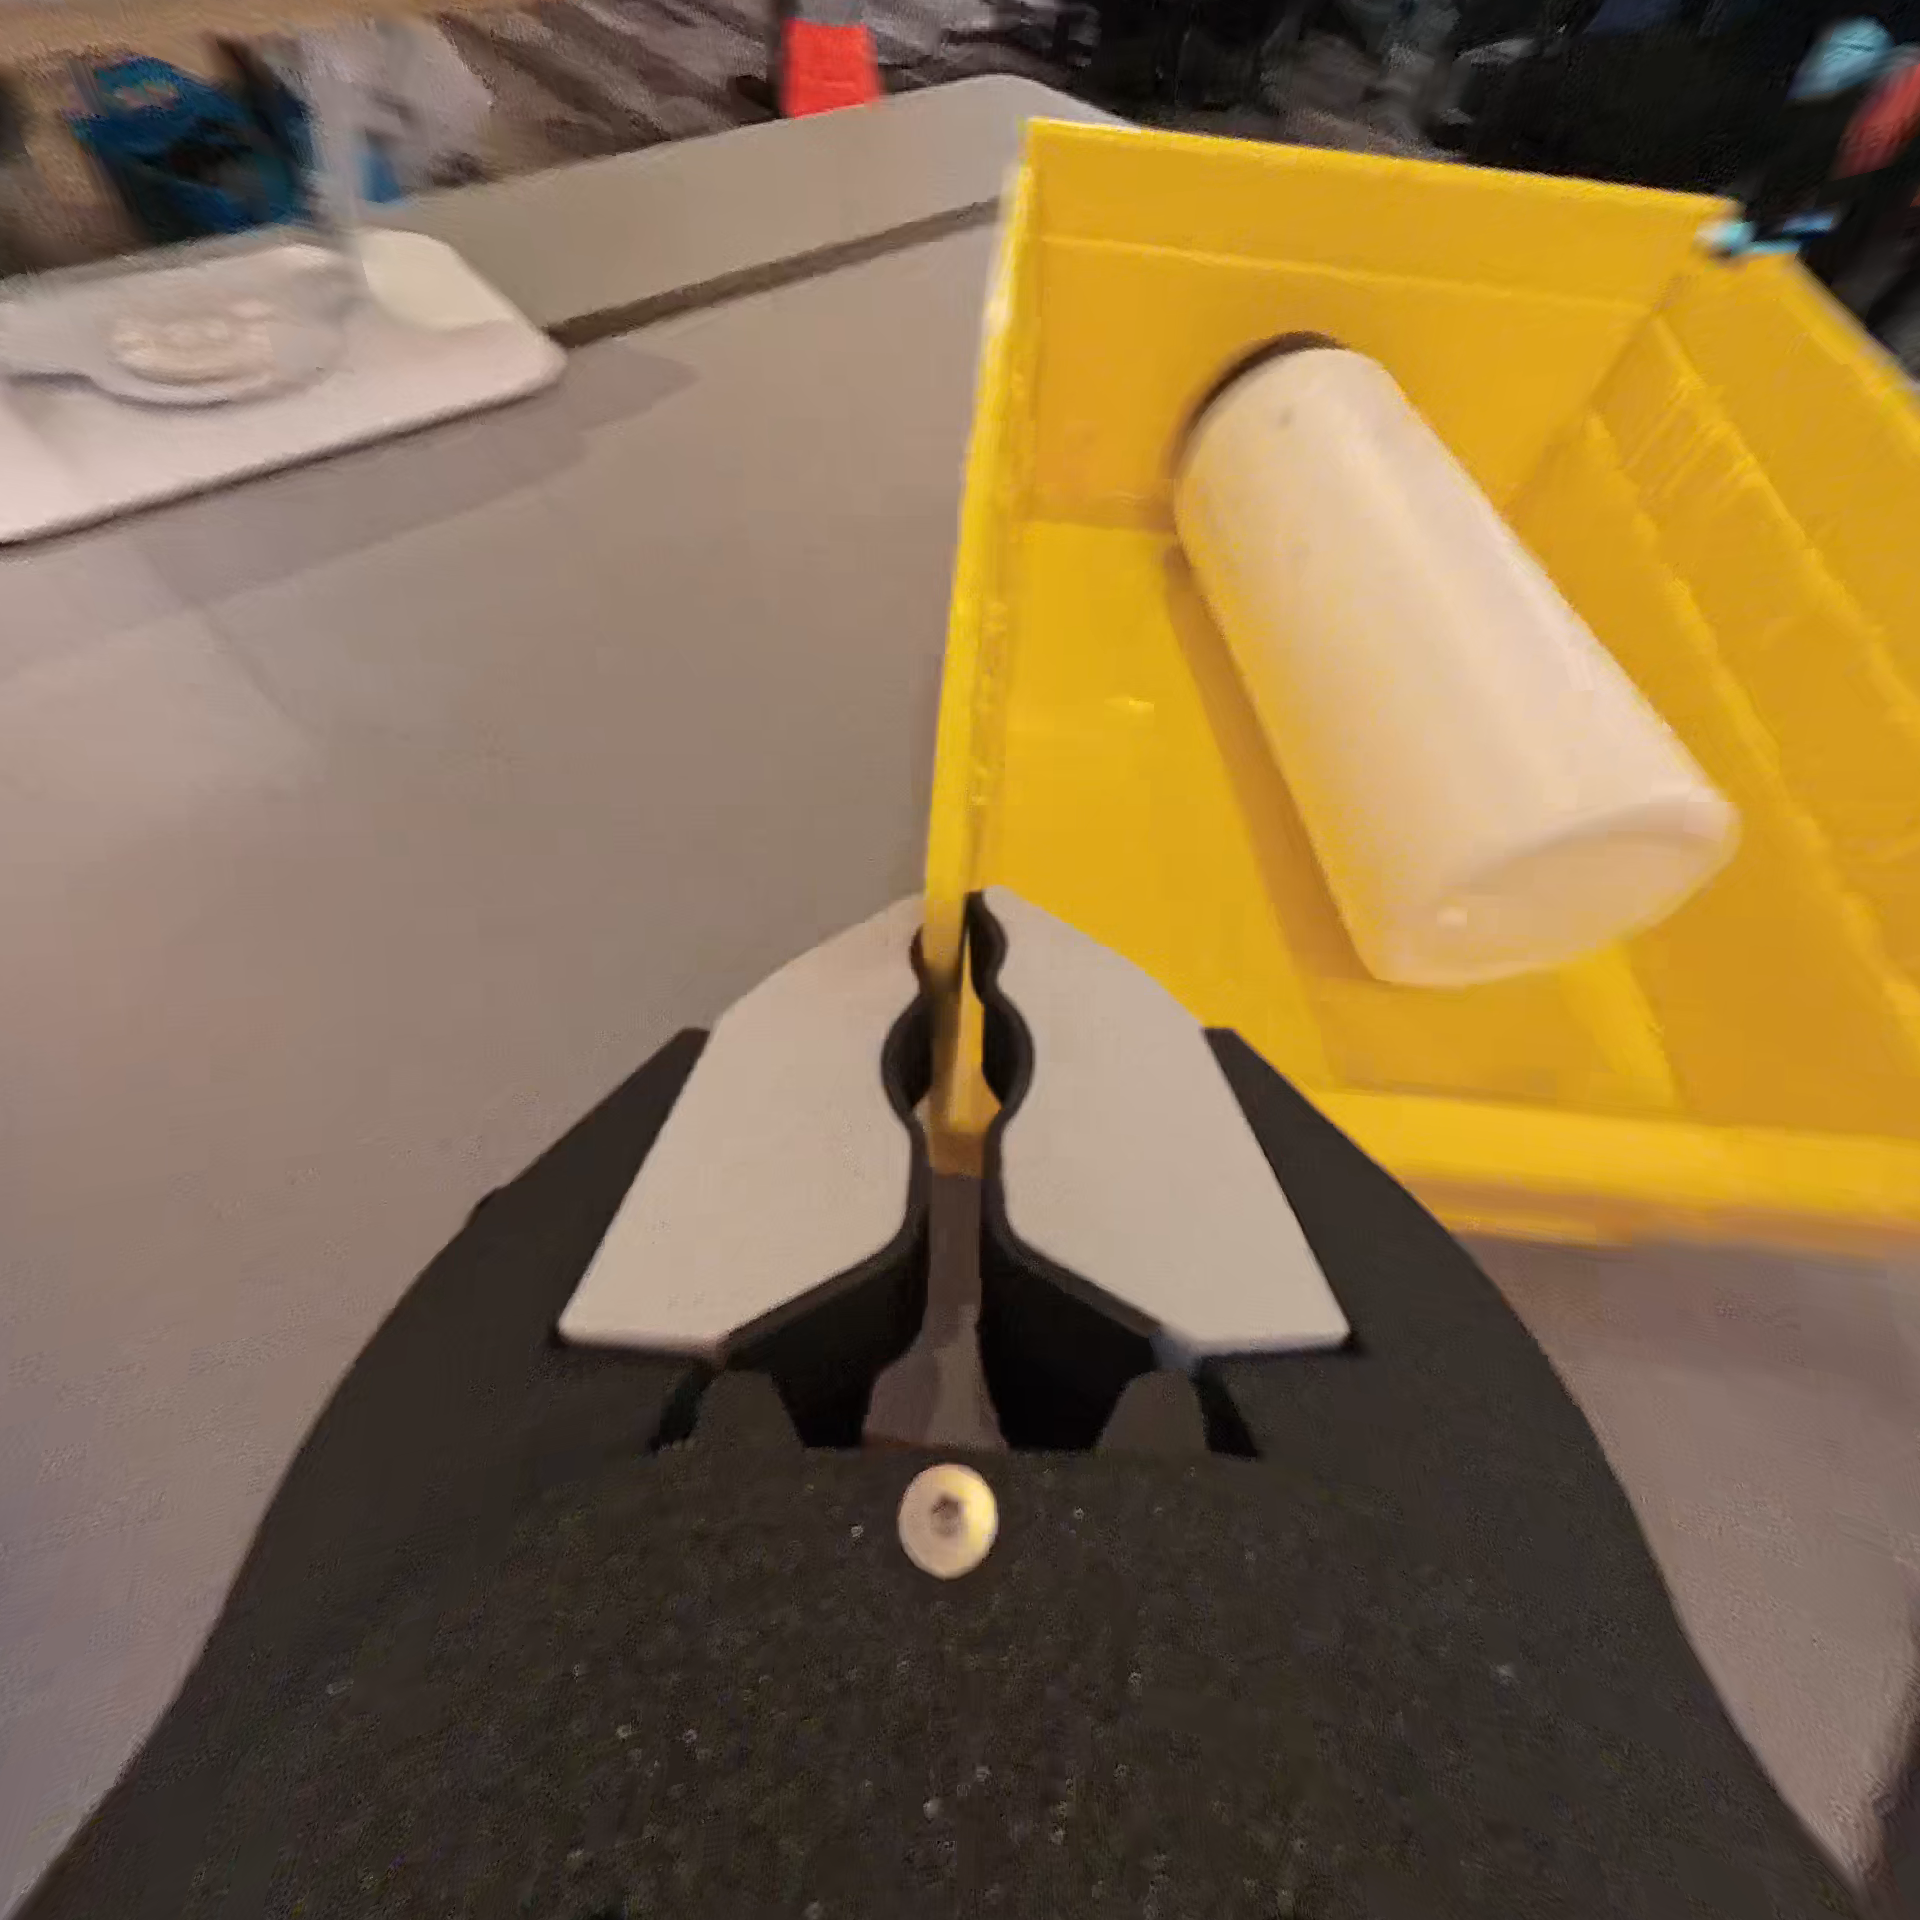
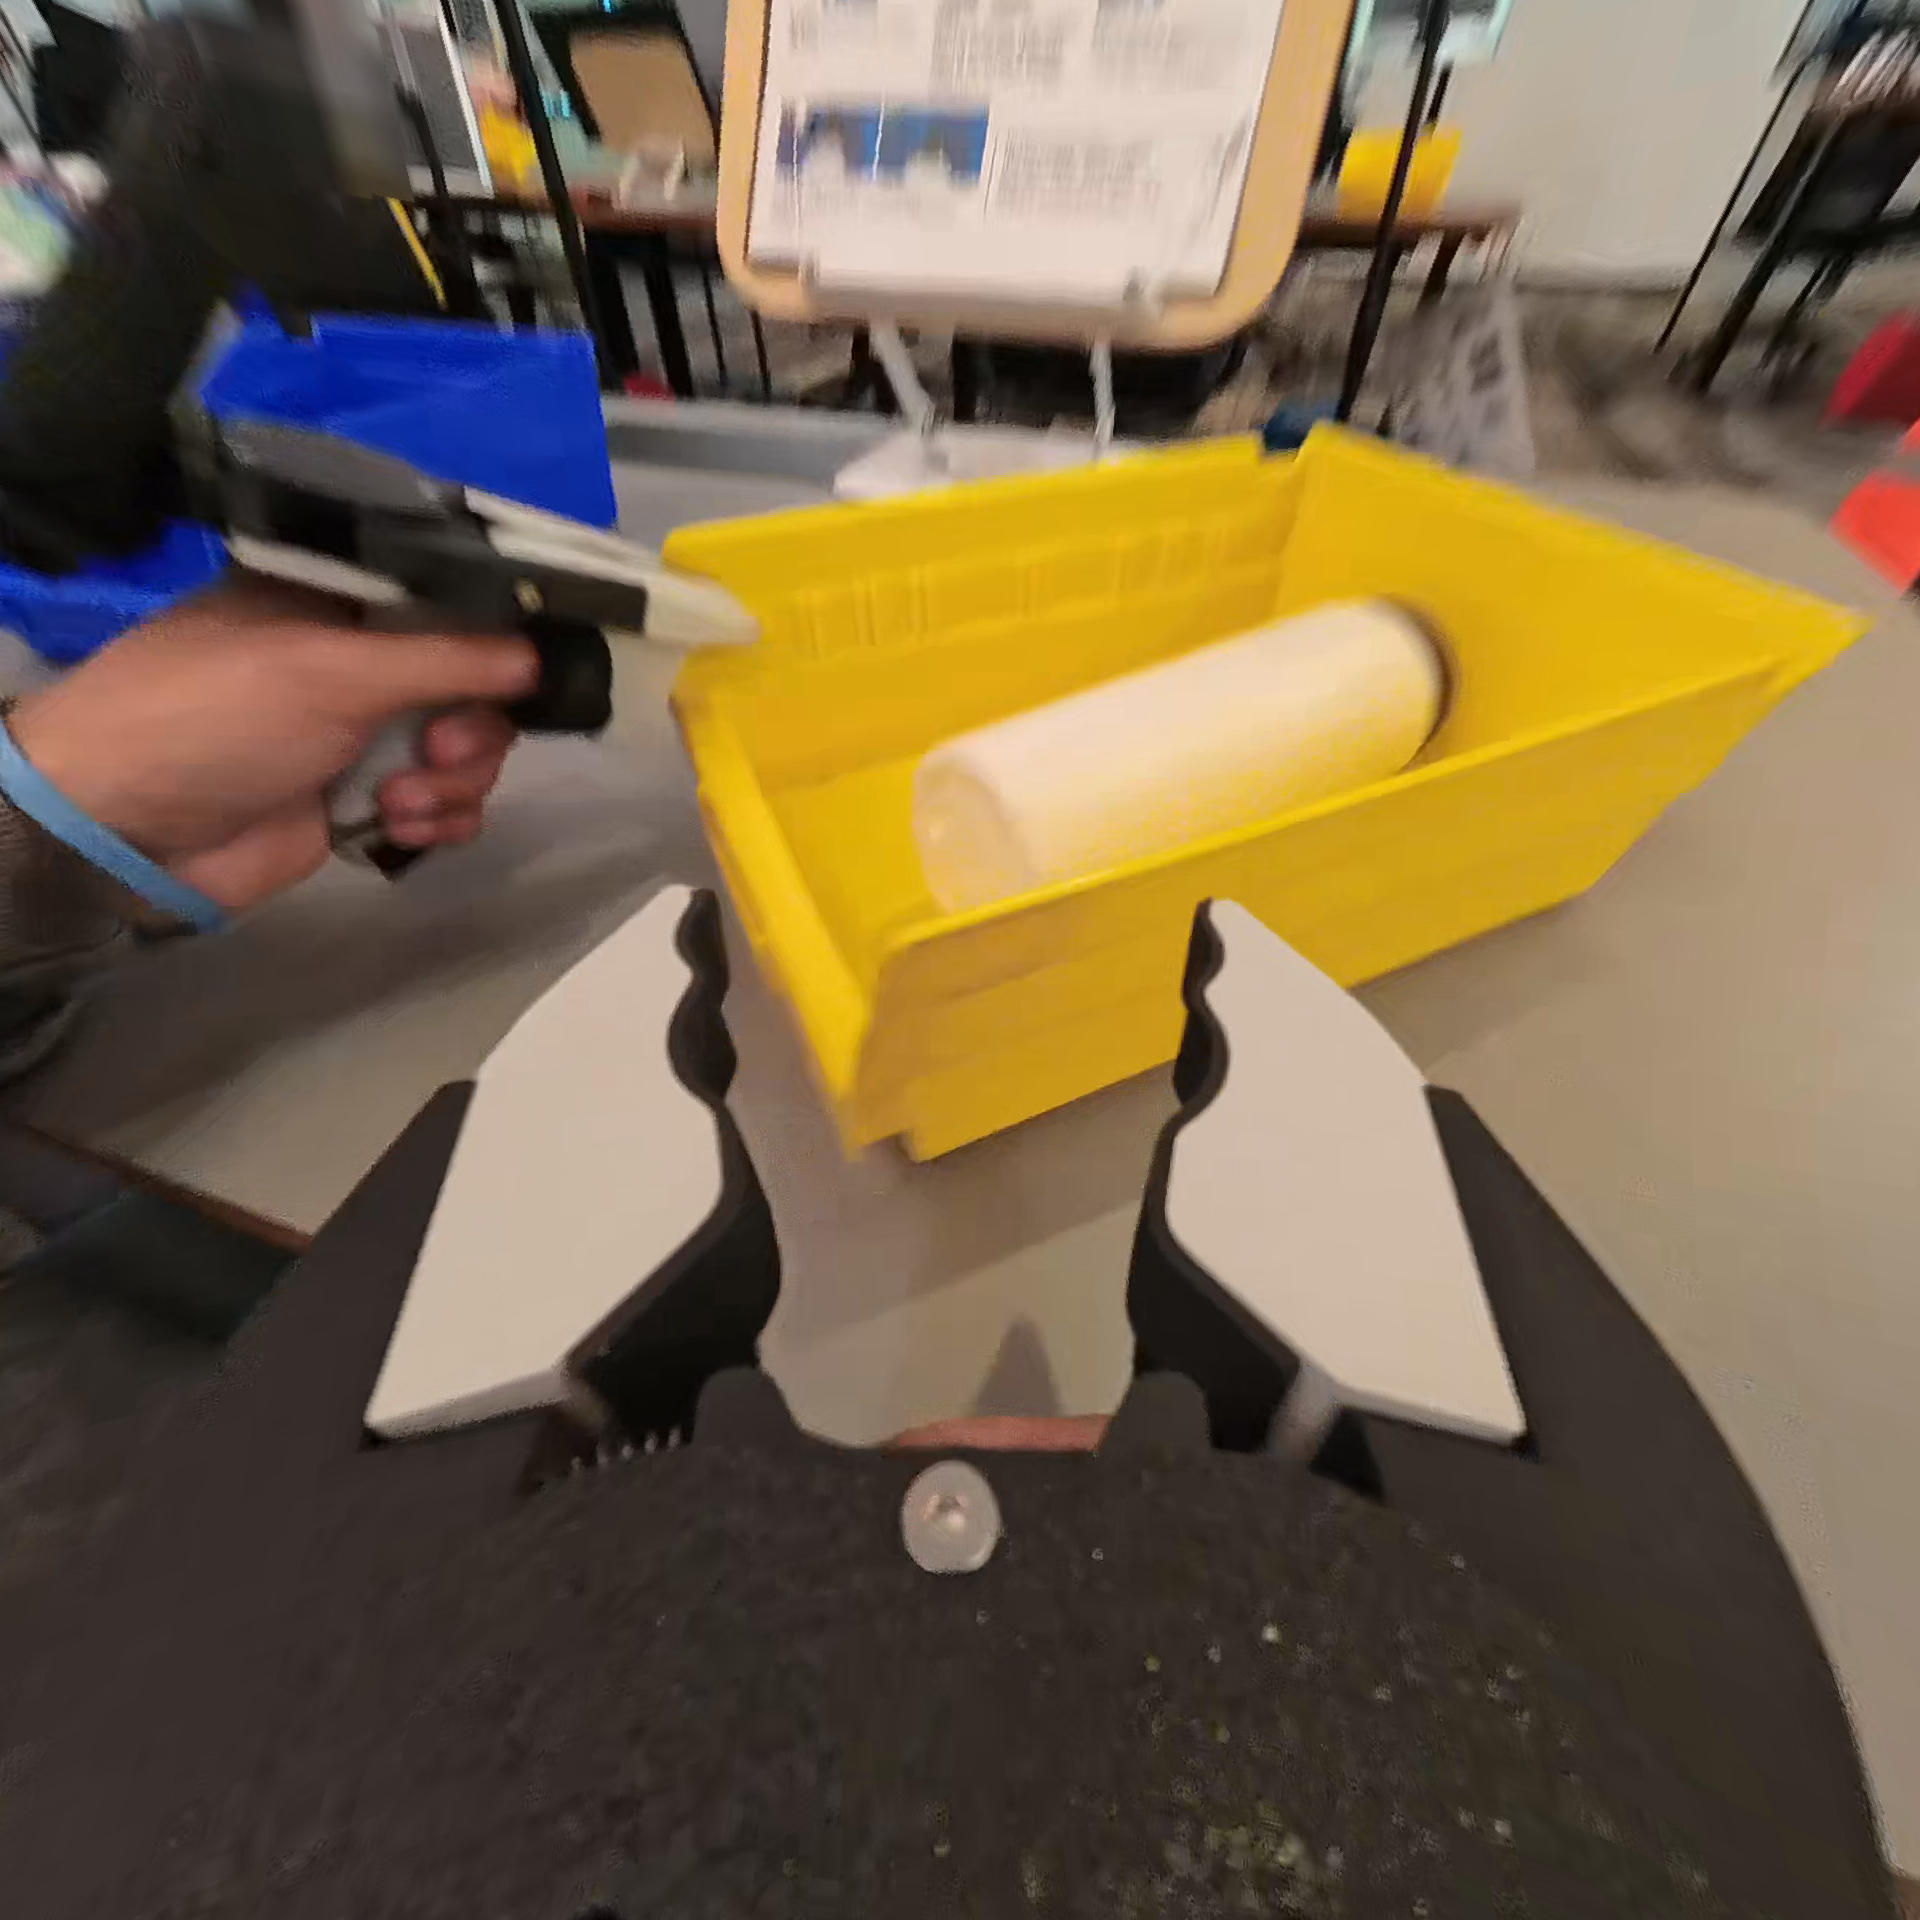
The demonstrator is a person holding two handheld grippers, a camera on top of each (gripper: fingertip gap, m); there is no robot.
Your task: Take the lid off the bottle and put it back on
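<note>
Two grippers divide the work: left gripper [image 1: 951, 935] clenches the yellow bin [image 1: 1351, 291] wall at 12 o'clock, steadying it, while right gripper [image 2: 951, 935], fingers spread, faces the cream bottle [image 2: 1174, 758] at 12.

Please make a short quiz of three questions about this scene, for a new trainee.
1. True or false: the bottle stands upright on the table.
2. What is the left gripper shut on? A) the bottle B) the wall of the yellow bin C) nothing
3. Are the fingers of the right gripper open or shut?

Key: 1. False, it lies on its side in the bin. 2. B. 3. Open, holding nothing.
</note>
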